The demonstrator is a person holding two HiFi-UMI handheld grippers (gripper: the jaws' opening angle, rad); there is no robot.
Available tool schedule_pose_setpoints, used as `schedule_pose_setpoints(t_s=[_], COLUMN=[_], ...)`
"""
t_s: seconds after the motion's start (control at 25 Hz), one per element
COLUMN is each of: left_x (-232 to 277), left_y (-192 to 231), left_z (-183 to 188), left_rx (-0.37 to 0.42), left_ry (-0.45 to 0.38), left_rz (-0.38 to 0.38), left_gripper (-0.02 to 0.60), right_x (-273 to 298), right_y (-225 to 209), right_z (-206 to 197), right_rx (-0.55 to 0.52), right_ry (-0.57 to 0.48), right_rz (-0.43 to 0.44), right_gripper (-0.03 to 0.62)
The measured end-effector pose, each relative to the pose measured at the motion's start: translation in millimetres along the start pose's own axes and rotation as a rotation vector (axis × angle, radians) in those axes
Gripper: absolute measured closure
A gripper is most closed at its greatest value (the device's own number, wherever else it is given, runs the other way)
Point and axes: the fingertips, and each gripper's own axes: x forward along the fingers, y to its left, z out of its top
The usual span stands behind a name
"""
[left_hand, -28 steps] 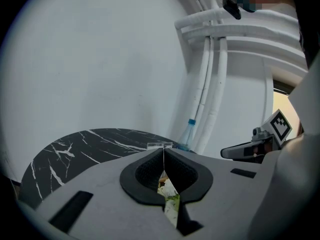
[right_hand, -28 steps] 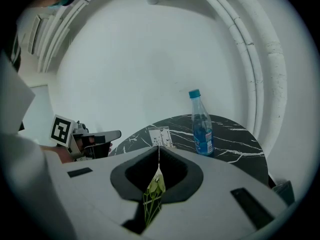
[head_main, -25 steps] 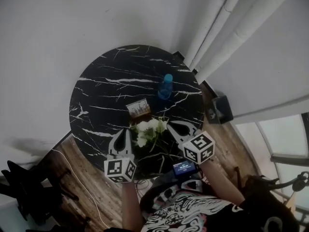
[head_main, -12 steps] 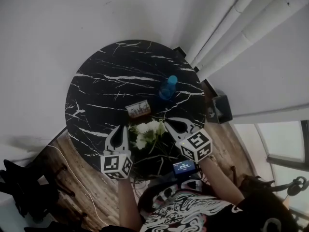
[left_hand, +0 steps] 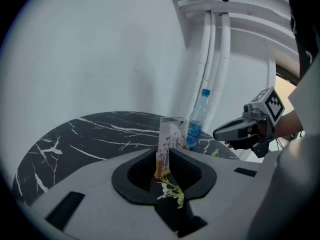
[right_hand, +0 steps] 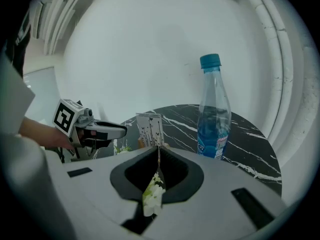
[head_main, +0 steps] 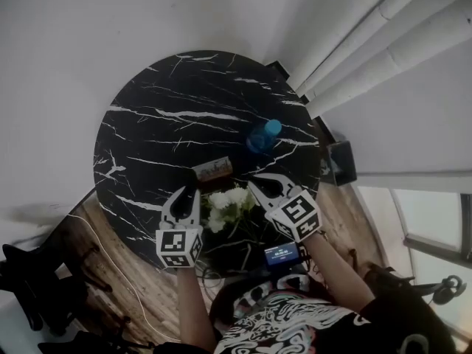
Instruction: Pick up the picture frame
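Note:
The small picture frame (head_main: 214, 170) stands upright on the round black marble table (head_main: 155, 131), with white flowers (head_main: 225, 203) just in front of it. My left gripper (head_main: 189, 192) hovers at the frame's left end. Its jaws are opening a little. In the left gripper view the picture frame (left_hand: 171, 134) shows just beyond the narrow gap of the left gripper (left_hand: 167, 151), and no pad presses on it. My right gripper (head_main: 253, 184) is shut and empty, over the flowers to the frame's right. The picture frame (right_hand: 150, 129) stands ahead of the right gripper (right_hand: 159, 149).
A blue-capped water bottle (head_main: 264, 135) stands behind and to the right of the frame. White pipes (head_main: 354, 43) run along the wall at the right. A black box (head_main: 336, 164) sits on the wooden floor beside the table. A small lit screen (head_main: 282, 254) is near my body.
Both grippers have moved forward and down over the flowers towards the frame. The left tips now sit close to the frame's left end.

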Motion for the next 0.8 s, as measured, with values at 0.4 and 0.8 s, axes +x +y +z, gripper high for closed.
schedule_pose_setpoints(t_s=[0.4, 0.8], left_x=[28, 47], left_y=[14, 12], left_z=[-15, -36], left_rx=[-0.02, -0.036], left_ry=[0.048, 0.102], left_rz=[-0.018, -0.1], left_gripper=[0.489, 0.411], right_x=[33, 61], right_y=[-10, -12], right_z=[-10, -24], right_rx=[-0.073, -0.129], right_ry=[0.05, 0.103], right_rz=[0.069, 0.13], right_gripper=[0.574, 0.536])
